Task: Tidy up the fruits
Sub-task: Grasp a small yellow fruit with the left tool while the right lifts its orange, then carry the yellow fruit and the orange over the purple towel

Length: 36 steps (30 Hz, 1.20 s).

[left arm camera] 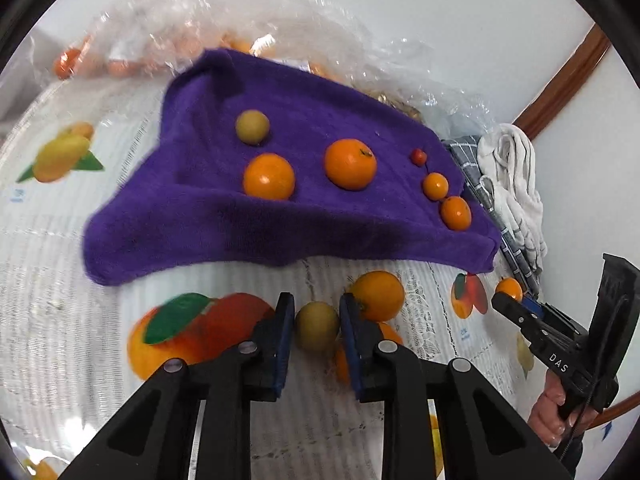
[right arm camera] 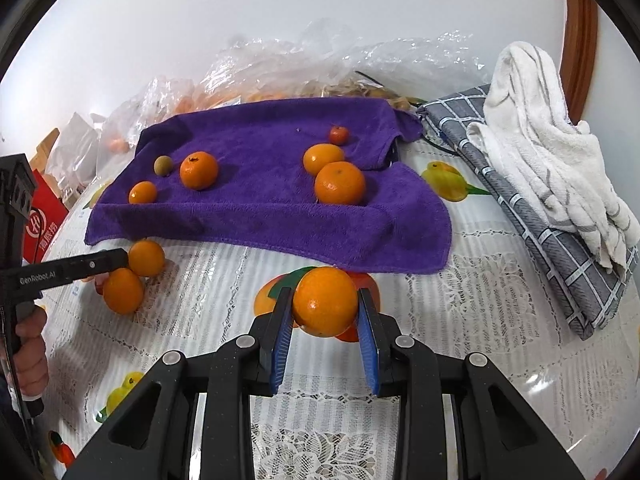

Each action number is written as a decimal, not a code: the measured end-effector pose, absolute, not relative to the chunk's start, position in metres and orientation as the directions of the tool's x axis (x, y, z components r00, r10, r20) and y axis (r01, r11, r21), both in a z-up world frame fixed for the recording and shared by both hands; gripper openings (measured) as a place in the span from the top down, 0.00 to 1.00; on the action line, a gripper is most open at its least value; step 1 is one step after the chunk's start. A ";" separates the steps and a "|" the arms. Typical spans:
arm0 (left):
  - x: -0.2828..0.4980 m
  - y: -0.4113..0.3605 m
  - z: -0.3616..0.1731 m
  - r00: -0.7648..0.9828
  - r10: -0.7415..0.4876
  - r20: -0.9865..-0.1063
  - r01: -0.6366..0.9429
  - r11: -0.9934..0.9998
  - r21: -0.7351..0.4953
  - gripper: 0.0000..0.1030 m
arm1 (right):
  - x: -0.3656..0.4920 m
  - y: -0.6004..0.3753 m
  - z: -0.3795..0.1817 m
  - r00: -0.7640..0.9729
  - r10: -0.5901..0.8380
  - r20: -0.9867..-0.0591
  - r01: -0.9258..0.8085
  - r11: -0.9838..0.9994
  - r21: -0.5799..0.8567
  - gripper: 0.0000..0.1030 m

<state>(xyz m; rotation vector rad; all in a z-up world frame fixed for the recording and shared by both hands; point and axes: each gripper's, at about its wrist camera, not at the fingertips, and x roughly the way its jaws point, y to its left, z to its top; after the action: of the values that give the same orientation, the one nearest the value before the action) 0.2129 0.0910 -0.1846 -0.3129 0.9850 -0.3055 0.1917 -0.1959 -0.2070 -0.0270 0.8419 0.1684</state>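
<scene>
My left gripper (left arm camera: 317,330) has its blue pads clamped on a small greenish-yellow fruit (left arm camera: 317,331), which sits right between the fingertips, low over the fruit-printed tablecloth (left arm camera: 60,320). The fruit is round, so I can read no long axis or pointing direction on it. Just beyond my right fingertip, touching it, lies a loose orange (left arm camera: 378,295); a second one shows partly under that finger.

My right gripper (right arm camera: 325,312) holds an orange (right arm camera: 325,302) squeezed between its pads, lifted just clear of the cloth. It too is near-round; I cannot make out its stem end, so which way it faces I cannot tell.

Ahead of both grippers lies the purple towel (right arm camera: 260,216). From the right wrist I count on it two oranges and a small red fruit (right arm camera: 338,135) ahead and slightly right, and to the far left an orange, a smaller orange and a greenish fruit (right arm camera: 163,165).

Left of my right gripper, the other tool's finger reaches over two loose oranges (right arm camera: 146,258). Off to the right lie a grey checked cloth (right arm camera: 560,248) and a white towel (right arm camera: 552,160) on top of it.
</scene>
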 end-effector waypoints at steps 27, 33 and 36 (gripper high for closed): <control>0.181 0.096 -0.188 0.553 -0.241 -0.798 0.114 0.970 -0.214 0.77 | 0.184 -0.197 -0.205 0.652 0.137 -0.746 -0.158 0.986 0.043 0.70; 0.176 0.098 -0.189 0.568 -0.246 -0.785 0.122 0.969 -0.215 0.77 | 0.180 -0.195 -0.202 0.655 0.140 -0.742 -0.161 0.986 0.044 0.70; 0.175 0.099 -0.186 0.574 -0.247 -0.780 0.119 0.968 -0.220 0.77 | 0.177 -0.192 -0.200 0.657 0.141 -0.741 -0.164 0.986 0.041 0.70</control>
<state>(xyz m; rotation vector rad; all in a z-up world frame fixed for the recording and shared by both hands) 0.1746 0.0987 -0.1857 -0.1487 0.9354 -0.2155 0.1772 -0.1923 -0.2004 -0.0303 0.8365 0.1728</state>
